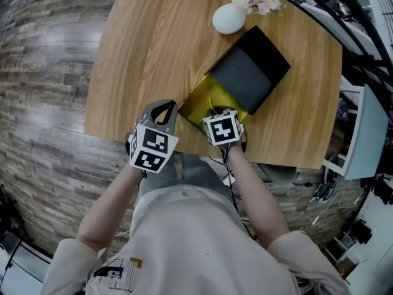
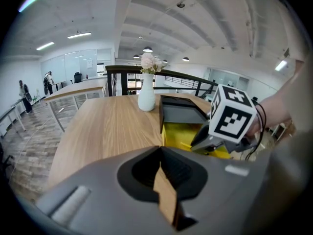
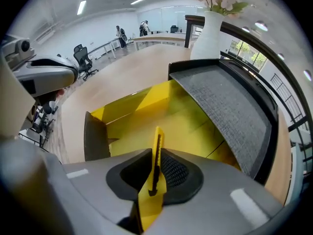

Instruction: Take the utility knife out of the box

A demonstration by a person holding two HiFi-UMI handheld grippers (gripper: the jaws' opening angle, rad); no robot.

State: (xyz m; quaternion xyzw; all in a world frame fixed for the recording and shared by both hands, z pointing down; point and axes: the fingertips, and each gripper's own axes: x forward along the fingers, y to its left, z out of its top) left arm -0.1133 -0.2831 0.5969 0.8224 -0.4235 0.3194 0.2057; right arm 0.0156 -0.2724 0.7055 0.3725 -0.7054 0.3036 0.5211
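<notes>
The box (image 1: 206, 97) lies open on the wooden table, its inside yellow and its black lid (image 1: 249, 72) with a grey foam lining folded back. My right gripper (image 1: 220, 112) points steeply down into the box's near end. In the right gripper view the yellow utility knife (image 3: 156, 148) stands on edge between the jaws, and my right gripper (image 3: 154, 168) is shut on it above the yellow floor (image 3: 186, 126). My left gripper (image 1: 167, 108) hovers left of the box at the table's near edge, jaws together and holding nothing. In the left gripper view only a thin slit shows between them (image 2: 164, 182).
A white vase (image 1: 229, 18) with pink flowers stands at the table's far side, just beyond the lid. The table (image 1: 147, 54) stretches bare to the left of the box. Its near edge (image 1: 110, 137) runs just under my left gripper. A black railing (image 1: 356, 48) and shelving stand to the right.
</notes>
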